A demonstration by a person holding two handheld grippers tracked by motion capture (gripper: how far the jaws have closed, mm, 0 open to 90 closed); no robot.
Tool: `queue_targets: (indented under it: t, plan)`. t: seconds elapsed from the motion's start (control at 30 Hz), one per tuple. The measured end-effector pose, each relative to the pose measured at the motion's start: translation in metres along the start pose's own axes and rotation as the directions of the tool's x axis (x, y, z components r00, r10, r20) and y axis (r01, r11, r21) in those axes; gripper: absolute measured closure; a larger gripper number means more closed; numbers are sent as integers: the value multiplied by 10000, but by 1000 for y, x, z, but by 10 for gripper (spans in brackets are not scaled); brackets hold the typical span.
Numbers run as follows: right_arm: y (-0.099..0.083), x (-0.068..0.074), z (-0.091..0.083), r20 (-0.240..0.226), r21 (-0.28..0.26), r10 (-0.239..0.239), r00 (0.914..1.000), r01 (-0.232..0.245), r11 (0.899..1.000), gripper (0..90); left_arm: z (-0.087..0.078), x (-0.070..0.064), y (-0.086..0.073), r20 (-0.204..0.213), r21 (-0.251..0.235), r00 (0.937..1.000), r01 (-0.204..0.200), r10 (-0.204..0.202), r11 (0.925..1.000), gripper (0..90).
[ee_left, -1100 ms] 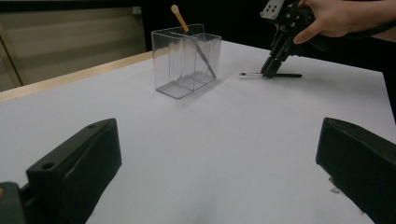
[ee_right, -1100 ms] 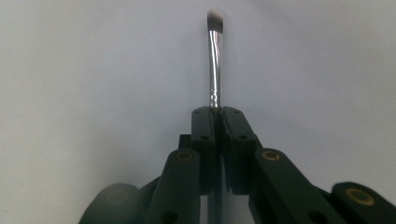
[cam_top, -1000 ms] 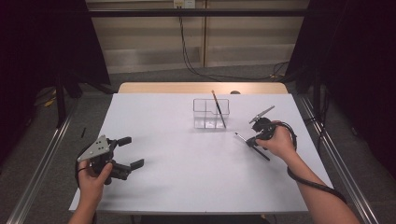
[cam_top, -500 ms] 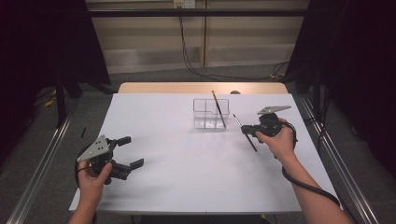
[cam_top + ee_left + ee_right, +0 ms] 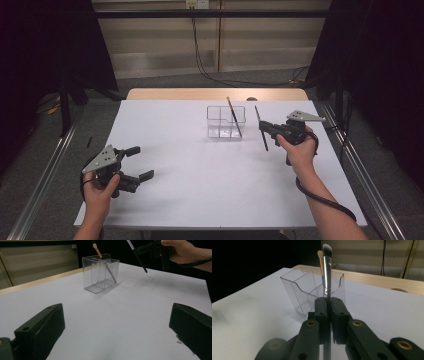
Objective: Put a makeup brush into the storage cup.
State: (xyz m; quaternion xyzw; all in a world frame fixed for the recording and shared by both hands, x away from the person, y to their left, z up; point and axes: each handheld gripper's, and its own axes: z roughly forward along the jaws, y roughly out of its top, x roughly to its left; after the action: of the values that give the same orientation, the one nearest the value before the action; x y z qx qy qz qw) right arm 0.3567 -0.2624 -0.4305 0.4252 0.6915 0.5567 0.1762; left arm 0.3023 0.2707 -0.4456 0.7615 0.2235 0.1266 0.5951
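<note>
The right tool (image 5: 327,305) clenches a makeup brush (image 5: 327,270) upright, bristles up, apparently for slotting into the clear organizer (image 5: 226,121); the left tool (image 5: 136,162) rests released on the tabletop (image 5: 210,180).

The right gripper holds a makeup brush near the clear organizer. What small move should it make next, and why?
Probably carry the makeup brush leftward until it hangs over the clear organizer. The right gripper is shut on its handle with the bristles up, lifted above the table and still beside the box, not above it. Another brush already leans inside, so aim for a free compartment.
</note>
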Motion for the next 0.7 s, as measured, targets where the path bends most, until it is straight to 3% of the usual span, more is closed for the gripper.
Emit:
queue_targets:
  t: [0.47,0.7]
  plan:
    - [9,7,3,1,-1511,-148,9999,147,9884,846,-1,0,0,-29,-1,10000,-20,20,10000,1]
    - [16,10,5,64,-1897,-243,9997,251,9815,846,-2,0,0,-32,-35,10000,-5,4,10000,1]
